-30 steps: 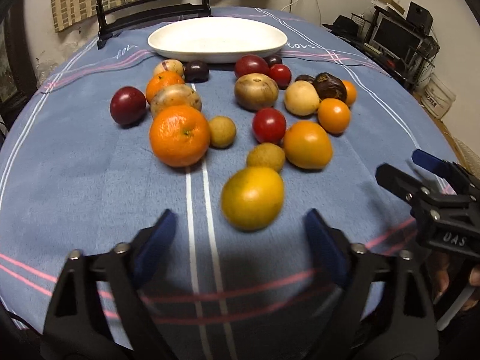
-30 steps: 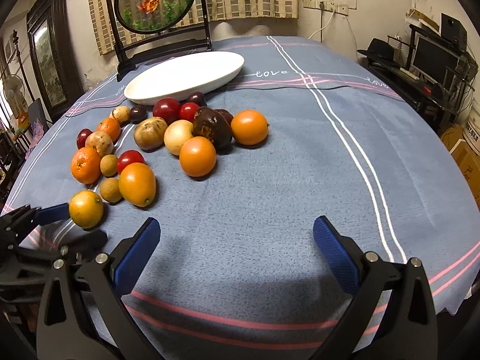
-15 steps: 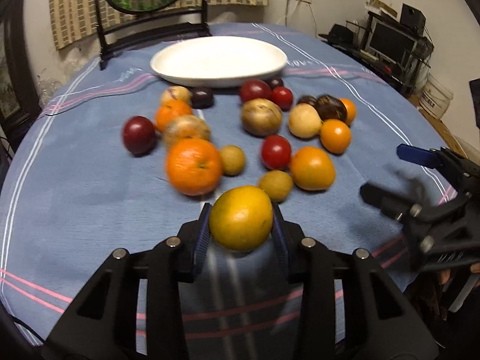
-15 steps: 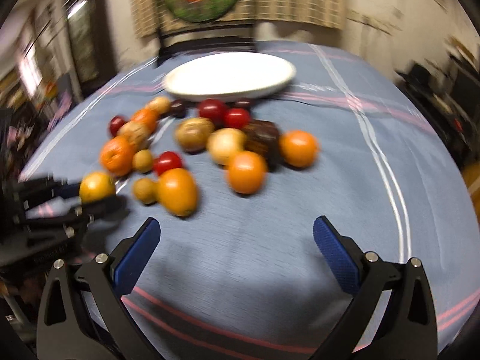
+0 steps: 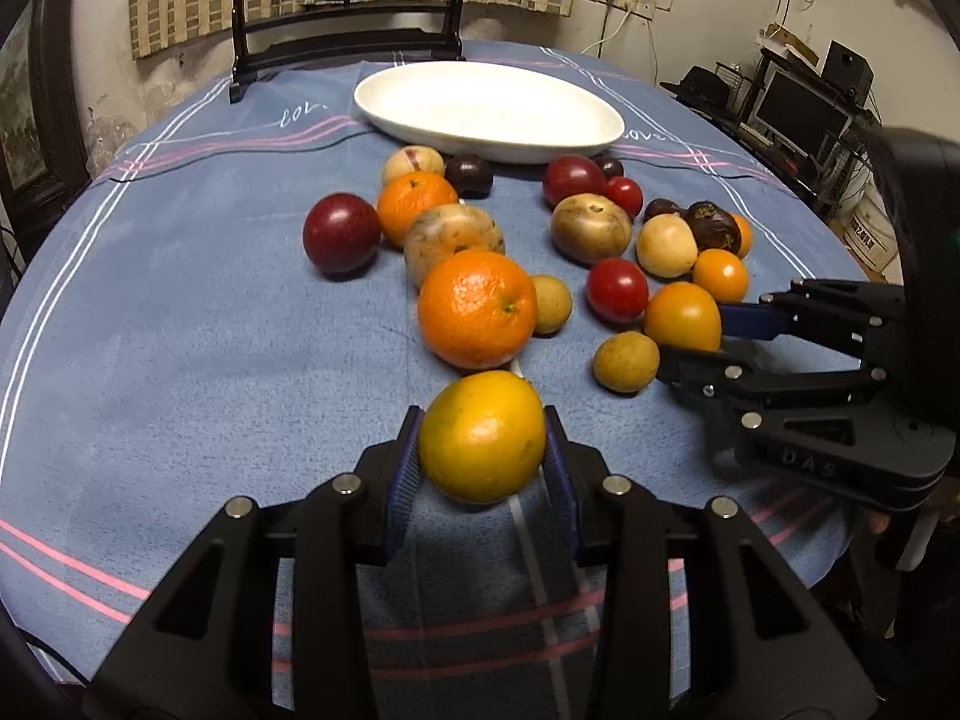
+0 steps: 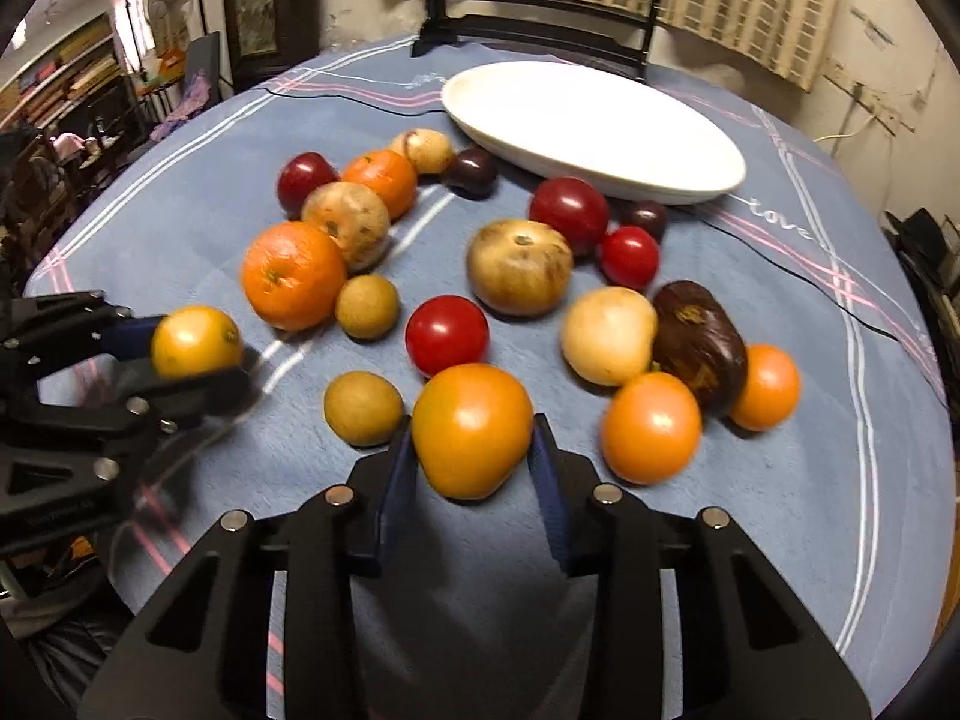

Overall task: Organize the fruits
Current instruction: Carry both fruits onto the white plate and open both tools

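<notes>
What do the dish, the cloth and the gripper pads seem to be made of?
Dish: probably glazed ceramic or melamine, smooth white with a soft sheen. Cloth: woven fabric, matte blue, fuzzy nap and stripes. Gripper pads: likely rubber or plastic, blue and ridged.

Your table (image 5: 180,360) wears a soft, matt blue cloth. The white dish (image 5: 486,111) looks smooth and glazed. The big orange (image 5: 477,309) has dimpled peel; the red tomato (image 6: 447,335) shines glossy. Your tongs look like matt black plastic.
</notes>
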A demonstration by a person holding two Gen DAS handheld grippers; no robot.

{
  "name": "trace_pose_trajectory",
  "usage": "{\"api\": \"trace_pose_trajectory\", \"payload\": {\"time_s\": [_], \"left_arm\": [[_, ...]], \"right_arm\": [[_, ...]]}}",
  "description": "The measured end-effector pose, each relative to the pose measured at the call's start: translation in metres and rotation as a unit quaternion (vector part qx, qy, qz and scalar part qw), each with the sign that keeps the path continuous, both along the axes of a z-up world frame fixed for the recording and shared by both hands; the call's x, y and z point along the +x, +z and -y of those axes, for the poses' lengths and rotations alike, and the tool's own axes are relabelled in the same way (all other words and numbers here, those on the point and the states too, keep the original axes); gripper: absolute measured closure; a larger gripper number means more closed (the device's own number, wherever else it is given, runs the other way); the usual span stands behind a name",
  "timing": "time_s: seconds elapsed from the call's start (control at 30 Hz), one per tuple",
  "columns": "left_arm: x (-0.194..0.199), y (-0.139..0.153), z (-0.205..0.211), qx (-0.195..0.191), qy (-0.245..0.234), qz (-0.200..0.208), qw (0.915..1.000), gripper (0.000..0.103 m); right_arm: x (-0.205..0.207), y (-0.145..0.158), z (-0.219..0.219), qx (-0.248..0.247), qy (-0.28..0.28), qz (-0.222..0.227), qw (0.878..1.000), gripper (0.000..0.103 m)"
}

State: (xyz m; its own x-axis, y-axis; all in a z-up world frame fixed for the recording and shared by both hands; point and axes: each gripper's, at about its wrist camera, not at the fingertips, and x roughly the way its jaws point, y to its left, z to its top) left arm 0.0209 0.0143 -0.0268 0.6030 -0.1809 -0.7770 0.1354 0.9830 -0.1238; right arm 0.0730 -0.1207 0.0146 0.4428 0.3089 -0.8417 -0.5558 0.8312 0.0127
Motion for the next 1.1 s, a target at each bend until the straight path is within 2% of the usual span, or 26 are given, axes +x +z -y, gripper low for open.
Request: {"api": "trace_pose_trajectory", "payload": {"time_s": [0.13, 0.2, 0.27, 0.37, 0.43, 0.5, 0.57, 0.67, 0.73, 0.77, 0.8, 0.87, 0.9, 0.93, 1.03, 1.1], "left_arm": [[0.0, 0.007, -0.007, -0.019, -0.016, -0.003, 0.9997, 0.065], [0.0, 0.02, -0.012, -0.025, -0.027, 0.013, 0.9992, 0.064], [0.01, 0.042, -0.018, -0.029, -0.037, 0.034, 0.9983, 0.064], [0.045, 0.072, -0.019, -0.02, -0.042, 0.066, 0.9968, 0.064], [0.088, 0.083, -0.011, 0.008, -0.042, 0.081, 0.9958, 0.064], [0.129, 0.081, -0.003, 0.029, -0.041, 0.072, 0.9961, 0.064], [0.182, 0.065, 0.003, 0.04, -0.025, 0.037, 0.9982, 0.063], [0.225, 0.04, 0.003, 0.042, -0.005, -0.006, 0.9991, 0.063], [0.244, 0.024, 0.001, 0.04, 0.0, -0.03, 0.9988, 0.063], [0.249, 0.02, -0.001, 0.037, 0.005, -0.036, 0.9986, 0.061], [0.253, 0.017, -0.002, 0.034, 0.009, -0.038, 0.9987, 0.054], [0.254, 0.02, -0.007, 0.025, 0.019, -0.024, 0.9992, 0.03], [0.253, 0.024, -0.01, 0.019, 0.021, -0.016, 0.9995, 0.025], [0.249, 0.029, -0.012, 0.013, 0.024, -0.01, 0.9996, 0.017], [0.231, 0.049, -0.021, -0.006, 0.018, 0.015, 0.9997, 0.016], [0.215, 0.061, -0.028, -0.014, 0.015, 0.033, 0.9992, 0.01]], "right_arm": [[-0.002, 0.017, 0.014, 0.046, 0.005, -0.002, 0.999, 0.065], [-0.002, 0.033, 0.029, 0.084, 0.003, 0.005, 0.996, 0.065], [0.009, 0.047, 0.039, 0.1, -0.007, 0.018, 0.995, 0.065], [0.046, 0.068, 0.044, 0.104, -0.044, 0.048, 0.992, 0.065], [0.077, 0.077, 0.042, 0.109, -0.068, 0.069, 0.989, 0.065], [0.113, 0.075, 0.034, 0.089, -0.08, 0.071, 0.99, 0.065], [0.155, 0.059, 0.026, 0.07, -0.097, 0.038, 0.992, 0.065], [0.192, 0.033, 0.017, 0.035, -0.111, 0.003, 0.993, 0.065], [0.205, 0.022, 0.013, 0.016, -0.115, -0.005, 0.993, 0.065], [0.209, 0.018, 0.012, 0.01, -0.115, -0.009, 0.993, 0.065], [0.213, 0.015, 0.011, 0.006, -0.117, -0.012, 0.993, 0.065], [0.216, 0.012, 0.011, -0.005, -0.119, -0.018, 0.993, 0.059], [0.211, 0.016, 0.011, 0.0, -0.117, -0.01, 0.993, 0.043], [0.204, 0.021, 0.013, 0.008, -0.115, 0.005, 0.993, 0.038], [0.181, 0.043, 0.02, 0.018, -0.107, 0.039, 0.993, 0.038], [0.158, 0.057, 0.029, 0.042, -0.099, 0.054, 0.993, 0.038]]}}
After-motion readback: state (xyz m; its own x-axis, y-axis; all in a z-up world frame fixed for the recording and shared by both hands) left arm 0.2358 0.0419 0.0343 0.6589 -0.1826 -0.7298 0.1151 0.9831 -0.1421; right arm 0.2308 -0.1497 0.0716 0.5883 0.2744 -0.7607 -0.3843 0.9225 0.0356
